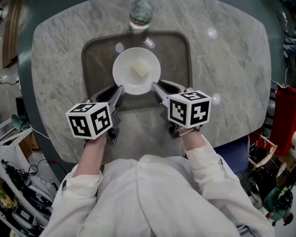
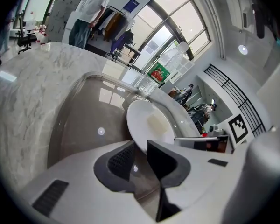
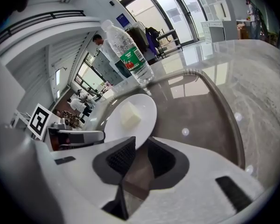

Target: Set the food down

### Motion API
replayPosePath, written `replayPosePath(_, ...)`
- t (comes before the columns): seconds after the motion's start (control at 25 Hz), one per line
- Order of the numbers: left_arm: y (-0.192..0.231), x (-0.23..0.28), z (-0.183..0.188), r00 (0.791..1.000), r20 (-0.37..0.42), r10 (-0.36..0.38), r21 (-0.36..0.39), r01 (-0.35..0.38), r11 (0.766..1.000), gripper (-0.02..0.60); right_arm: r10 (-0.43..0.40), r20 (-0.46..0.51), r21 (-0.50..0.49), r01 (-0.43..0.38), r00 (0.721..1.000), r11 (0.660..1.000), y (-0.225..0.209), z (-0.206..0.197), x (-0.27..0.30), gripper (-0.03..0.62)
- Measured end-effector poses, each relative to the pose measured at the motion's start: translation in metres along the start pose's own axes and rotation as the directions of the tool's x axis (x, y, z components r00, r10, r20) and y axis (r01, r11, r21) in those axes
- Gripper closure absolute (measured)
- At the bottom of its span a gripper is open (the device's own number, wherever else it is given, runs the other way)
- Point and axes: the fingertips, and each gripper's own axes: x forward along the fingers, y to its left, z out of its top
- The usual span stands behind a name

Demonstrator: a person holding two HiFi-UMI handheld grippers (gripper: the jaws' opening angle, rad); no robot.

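The left tool [image 1: 120, 89] and the right tool [image 1: 155, 86] each pinch the near rim of a white plate [image 1: 126, 77], one on either side. A pale block of food [image 1: 140, 70] sits on the plate, above a brown tray [image 1: 101, 58] on the marble worktop [image 1: 222, 58]. We cannot tell if the plate touches the tray. We judge it best to lower both sides level, then release together. Both forearms reach forward, angled inward.
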Motion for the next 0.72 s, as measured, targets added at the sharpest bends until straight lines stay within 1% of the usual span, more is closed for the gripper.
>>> replayPosePath(0.16, 0.0022, -0.0018, 0.0003, 1.0, 0.004, 0.009, -0.009, -0.009, 1.0, 0.511, -0.008, -0.007, -0.025, 0.008, 1.0, 1.0, 0.0027, -0.0014, -0.0001, 0.537)
replayPosePath(0.36, 0.002, -0.0016, 0.0023, 1.0, 0.017, 0.004, -0.014, -0.003, 1.0, 0.511, 0.001, -0.005, -0.054, -0.001, 1.0, 0.999, 0.0031, -0.0018, -0.0008, 0.533)
replayPosePath(0.6, 0.0068, -0.0044, 0.0066, 0.999, 0.034, 0.006, -0.022, -0.006, 1.0, 0.509, -0.01, -0.003, -0.061, 0.01, 1.0, 0.998, 0.0025, -0.001, -0.0002, 0.533)
replayPosePath(0.72, 0.0066, -0.0058, 0.0075, 0.999, 0.036, 0.006, -0.014, -0.005, 1.0, 0.509, -0.019, -0.001, -0.066, 0.019, 1.0, 0.998, 0.0016, -0.0011, -0.0014, 0.533)
